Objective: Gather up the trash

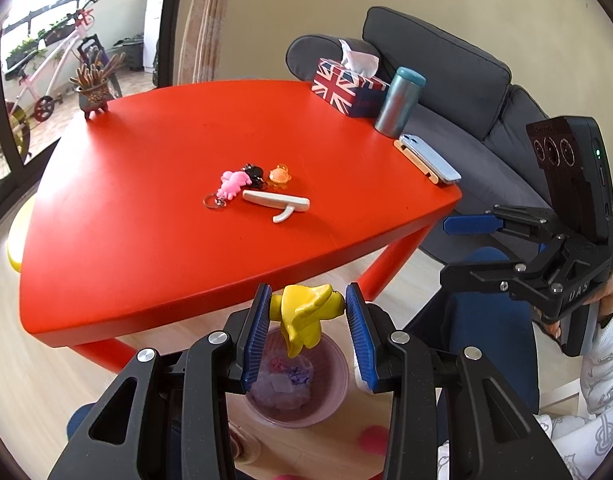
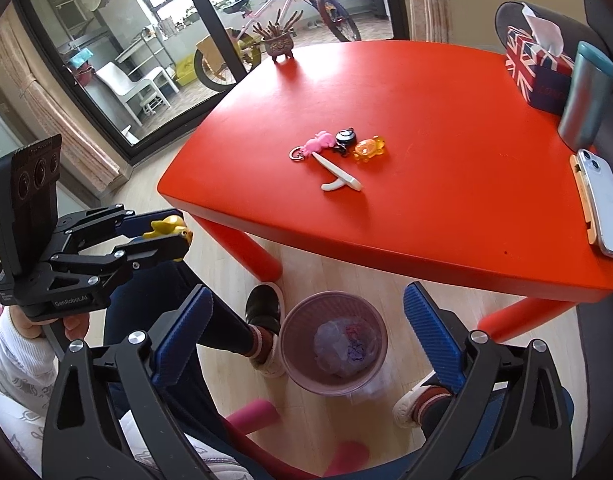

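- I am gripping a crumpled yellow scrap (image 1: 306, 312) in my left gripper (image 1: 308, 320), the blue pads touching it on both sides, so it hangs off the near edge of the red table (image 1: 154, 208).
- I am holding it directly over the pink bin (image 1: 298, 384) on the floor, because from here it should fall straight in when I let the jaws part; the left wrist view shows the scrap's tail pointing down into the bin's mouth.
- The bin (image 2: 333, 344) is already holding some pale crumpled waste, so I judge this to be a later piece, not the first.
- I am keeping my right gripper (image 2: 306, 340) spread wide with nothing between its pads, parked above the bin and beside my feet, ready for the next pickup.
- On the tabletop, the keychain cluster (image 1: 246, 180) and the white clip-like piece (image 1: 278, 205) are lying together near the middle; I cannot tell whether the white piece counts as trash.
- The tissue box (image 1: 348, 88), the teal tumbler (image 1: 398, 100) and the phone (image 1: 428, 158) are sitting along the far right edge, well apart from my work, and I am treating them as belongings to leave alone.
- My worry is the scrap clinging to a ridged pad or drifting past the rim, so I am thinking of lowering it a little before releasing.
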### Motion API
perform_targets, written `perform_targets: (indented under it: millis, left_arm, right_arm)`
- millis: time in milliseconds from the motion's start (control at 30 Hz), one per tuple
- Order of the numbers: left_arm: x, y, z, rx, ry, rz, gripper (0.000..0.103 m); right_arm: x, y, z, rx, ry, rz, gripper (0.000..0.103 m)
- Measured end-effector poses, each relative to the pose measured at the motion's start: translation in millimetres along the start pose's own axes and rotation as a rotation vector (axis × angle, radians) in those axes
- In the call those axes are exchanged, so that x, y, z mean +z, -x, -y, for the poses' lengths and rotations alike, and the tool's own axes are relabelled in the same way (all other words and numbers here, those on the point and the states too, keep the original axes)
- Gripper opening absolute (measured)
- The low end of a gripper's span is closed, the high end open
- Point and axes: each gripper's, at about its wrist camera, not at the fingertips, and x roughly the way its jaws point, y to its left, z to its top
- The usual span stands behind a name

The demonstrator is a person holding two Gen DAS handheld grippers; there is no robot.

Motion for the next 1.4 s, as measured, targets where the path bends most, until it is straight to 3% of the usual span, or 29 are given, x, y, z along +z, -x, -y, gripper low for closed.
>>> perform_targets:
  millis: [633,700,733,767,833,967,1400]
  left_arm:
    - [0,-7,17,-0.042,-0.039,-0.029,0.038]
    - [0,-7,17,-0.044,-0.035,-0.028,0.042]
    - [1,-7,16,-0.047,-0.031,-0.029,0.058]
    - [1,-7,16,-0.045,-0.024,-0.022,0.080]
    - [0,-5,13,-0.042,0.003,0.006,0.091]
    - [0,-7,7,-0.003,0.027,0.001,0.095]
    - [2,-5,1,0.006,0.038,0.008,0.095]
  right_arm:
    - [-3,13,14,-0.023,-0.039,0.024,0.095]
    - [-3,13,15,-0.023,-0.041,0.026,0.095]
    - [-3,13,15,-0.022,-0.042,0.026,0.095]
    - [-3,13,15,-0.022,-0.043,0.026,0.095]
    - [-3,12,16,-0.022,-0.043,0.024,0.095]
    - [-3,10,14,-0.020,-0.041,0.020,0.095]
    - [0,3,14,-0.008,-0.027,0.012,0.095]
